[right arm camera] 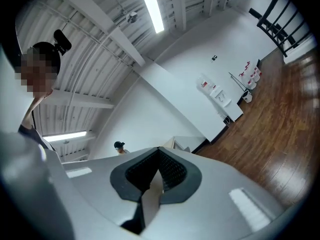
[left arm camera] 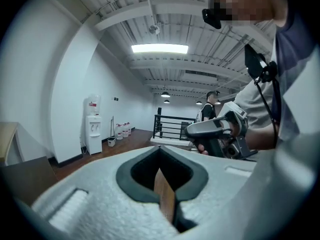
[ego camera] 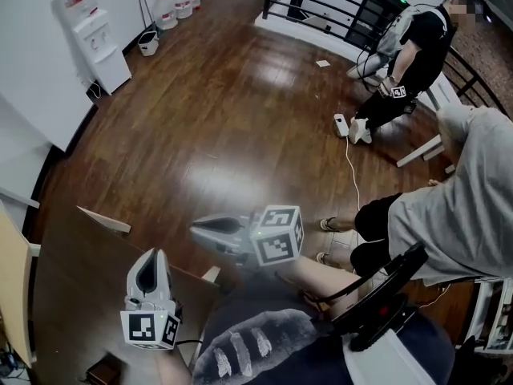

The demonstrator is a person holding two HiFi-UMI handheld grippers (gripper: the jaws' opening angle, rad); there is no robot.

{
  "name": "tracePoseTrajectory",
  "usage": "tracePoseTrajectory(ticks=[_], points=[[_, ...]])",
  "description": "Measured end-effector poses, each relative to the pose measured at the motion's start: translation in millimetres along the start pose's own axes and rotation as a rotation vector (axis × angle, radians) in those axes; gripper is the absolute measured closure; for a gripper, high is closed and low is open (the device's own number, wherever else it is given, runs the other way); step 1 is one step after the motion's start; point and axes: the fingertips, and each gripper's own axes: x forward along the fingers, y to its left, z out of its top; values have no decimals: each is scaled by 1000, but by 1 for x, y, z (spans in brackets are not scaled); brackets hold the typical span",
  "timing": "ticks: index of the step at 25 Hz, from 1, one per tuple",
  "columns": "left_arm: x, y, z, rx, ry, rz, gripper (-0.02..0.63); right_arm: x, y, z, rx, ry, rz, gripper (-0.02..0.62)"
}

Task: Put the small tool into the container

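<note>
Left gripper [ego camera: 152, 257]: nearest of all, it hung over a brown surface [ego camera: 72, 295], jaws pressed tight together with nothing between them.
Right gripper [ego camera: 200, 229]: just beyond and pointing left, its jaws met at the tips too, and it was empty.
Small tool: it showed in no view, and neither did the container.
Handling: probably light and stiff, perhaps slick, so a pinch across its middle looked safest.
Floor [ego camera: 240, 95]: dark wood, with a seated person [ego camera: 449, 207] at right.
Far wall: a water dispenser [ego camera: 100, 42] stood there.
</note>
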Motion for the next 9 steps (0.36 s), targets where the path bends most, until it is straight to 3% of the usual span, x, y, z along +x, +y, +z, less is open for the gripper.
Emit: tracePoseTrajectory(ticks=[9], points=[[18, -25, -4, 23, 22, 41, 607, -24, -9, 9, 26, -8, 78, 597]])
